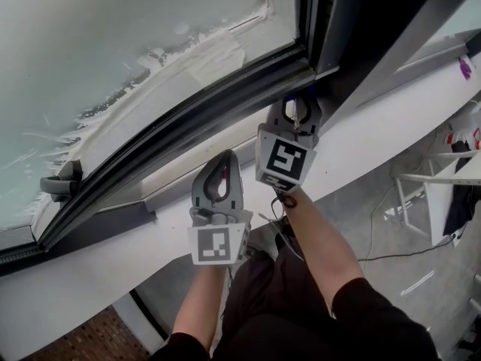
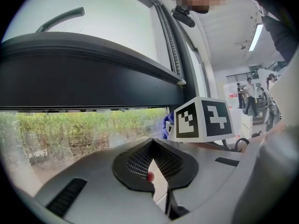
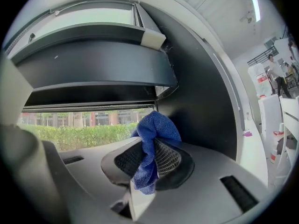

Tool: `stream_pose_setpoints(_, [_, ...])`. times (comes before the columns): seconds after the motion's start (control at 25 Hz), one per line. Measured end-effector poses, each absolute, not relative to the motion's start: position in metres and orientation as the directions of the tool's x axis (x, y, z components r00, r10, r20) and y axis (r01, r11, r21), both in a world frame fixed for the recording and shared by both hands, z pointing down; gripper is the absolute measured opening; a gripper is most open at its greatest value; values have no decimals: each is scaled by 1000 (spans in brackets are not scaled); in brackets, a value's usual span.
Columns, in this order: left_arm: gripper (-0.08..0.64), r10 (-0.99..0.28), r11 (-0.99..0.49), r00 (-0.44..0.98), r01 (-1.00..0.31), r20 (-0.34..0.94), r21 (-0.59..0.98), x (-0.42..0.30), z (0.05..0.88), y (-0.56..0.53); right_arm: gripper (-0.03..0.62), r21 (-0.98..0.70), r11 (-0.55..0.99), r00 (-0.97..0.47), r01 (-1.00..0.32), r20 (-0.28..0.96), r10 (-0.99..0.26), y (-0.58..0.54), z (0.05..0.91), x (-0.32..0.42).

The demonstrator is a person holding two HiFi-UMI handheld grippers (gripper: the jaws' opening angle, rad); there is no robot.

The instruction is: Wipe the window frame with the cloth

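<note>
Your right gripper holds the blue cloth tight near the dark window frame, so press it flat and slide slowly along the frame, with the closed, empty left gripper aside.

The cloth is fuzzy, looks like microfibre. Window frame has a smooth satin sheen, metal I'd guess. Right tool is matt grey plastic, its pads black with a rough grid texture. Glass at upper left of the head view: smeary, dull.
</note>
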State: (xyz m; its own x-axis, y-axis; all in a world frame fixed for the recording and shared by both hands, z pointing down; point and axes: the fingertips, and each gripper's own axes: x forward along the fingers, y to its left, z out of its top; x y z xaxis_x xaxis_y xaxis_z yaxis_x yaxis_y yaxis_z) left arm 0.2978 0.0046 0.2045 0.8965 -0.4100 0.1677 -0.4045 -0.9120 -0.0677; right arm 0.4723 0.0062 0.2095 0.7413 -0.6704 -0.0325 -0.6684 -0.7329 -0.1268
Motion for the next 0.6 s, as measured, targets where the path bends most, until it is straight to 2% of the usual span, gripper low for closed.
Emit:
stream_pose_setpoints(0.16, [5,-410,-912,897,-404,166,-70,296,204,6,51,-110,-732,740,-672,-58,-670,7,202,473])
stream_pose_setpoints(0.4, [5,-442,-897,881,-438,170,-60,288,203,1,51,-4,-729,720,-685,-159,-675,6,177,468])
stream_pose_setpoints(0.6, [5,-460,-888,873,-456,161,-67,283,198,0,51,-2,-718,709,-696,-167,-686,7,171,468])
